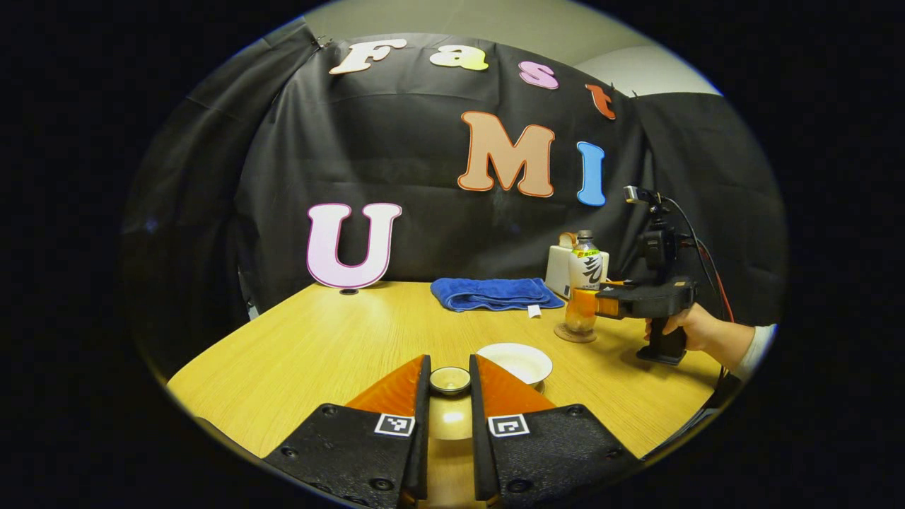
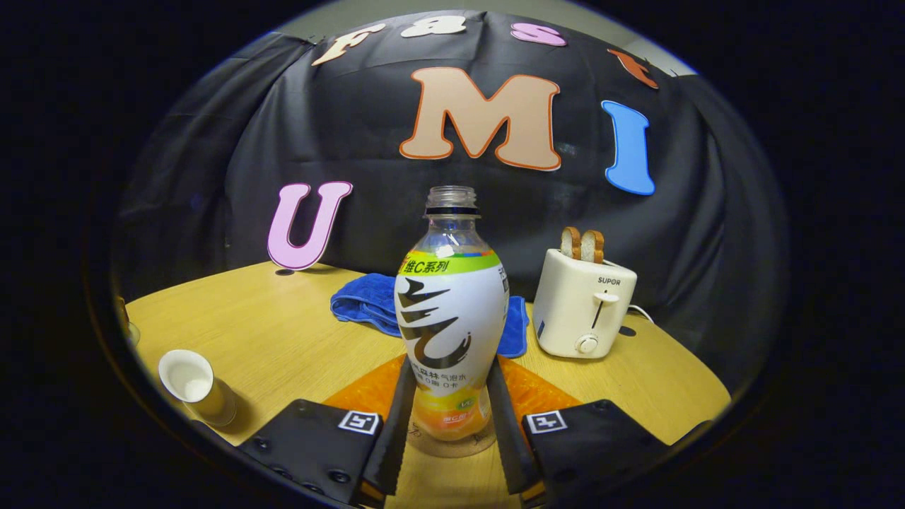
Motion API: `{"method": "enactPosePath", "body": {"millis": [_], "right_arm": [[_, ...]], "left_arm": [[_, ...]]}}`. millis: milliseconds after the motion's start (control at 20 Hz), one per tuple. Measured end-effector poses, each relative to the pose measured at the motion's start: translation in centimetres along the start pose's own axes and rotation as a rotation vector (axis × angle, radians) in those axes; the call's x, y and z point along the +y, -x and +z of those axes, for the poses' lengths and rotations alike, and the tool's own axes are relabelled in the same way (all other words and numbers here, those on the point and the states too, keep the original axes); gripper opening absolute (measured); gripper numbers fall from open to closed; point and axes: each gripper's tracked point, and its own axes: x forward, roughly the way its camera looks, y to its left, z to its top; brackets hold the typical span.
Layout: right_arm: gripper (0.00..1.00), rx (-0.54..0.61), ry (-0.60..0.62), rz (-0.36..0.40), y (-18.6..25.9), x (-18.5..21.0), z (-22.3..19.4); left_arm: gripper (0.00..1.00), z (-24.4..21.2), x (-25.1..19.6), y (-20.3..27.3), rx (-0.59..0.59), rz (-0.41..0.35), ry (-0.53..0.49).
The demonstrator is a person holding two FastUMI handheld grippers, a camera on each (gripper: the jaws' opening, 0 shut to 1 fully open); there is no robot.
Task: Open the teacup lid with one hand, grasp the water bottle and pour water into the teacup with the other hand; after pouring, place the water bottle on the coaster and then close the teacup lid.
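Gripping the lid (image 1: 450, 380) between both fingers, our left gripper (image 1: 450, 385) holds it by the knob near the front edge of the table (image 1: 318, 346), and the white teacup (image 1: 516, 362) sits open just beside it on the right. Over on the far right side we see the right gripper (image 1: 590, 305) and the hand (image 1: 689, 326) carrying it, level with the water bottle (image 1: 584, 290), which stands upright on the coaster (image 1: 574, 334). From the right gripper view, the fingers flank the uncapped bottle's lower body; we cannot tell whether they press on it. Behind it lie a blue towel (image 2: 368, 300) and a toaster (image 2: 583, 307) with bread (image 2: 582, 244).
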Motion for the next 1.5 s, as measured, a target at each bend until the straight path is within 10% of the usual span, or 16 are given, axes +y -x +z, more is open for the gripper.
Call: {"method": "enactPosePath", "body": {"millis": [950, 1150, 1500], "right_arm": [[0.72, 0.011, -0.094, -0.028, -0.1, -0.3, -1.4], [0.98, -0.006, -0.066, -0.011, 0.9, 0.4, -1.3], [0.99, -0.056, -0.07, 0.0, 4.3, 0.0, -0.6]], "left_arm": [[0.23, -0.2, -0.3, 0.2, 0.003, -0.005, -0.006], [0.23, 0.1, -0.4, -0.2, 0.0, -0.01, -0.021], [0.23, 1.3, -2.0, -2.2, -0.005, -0.056, -0.051]]}}
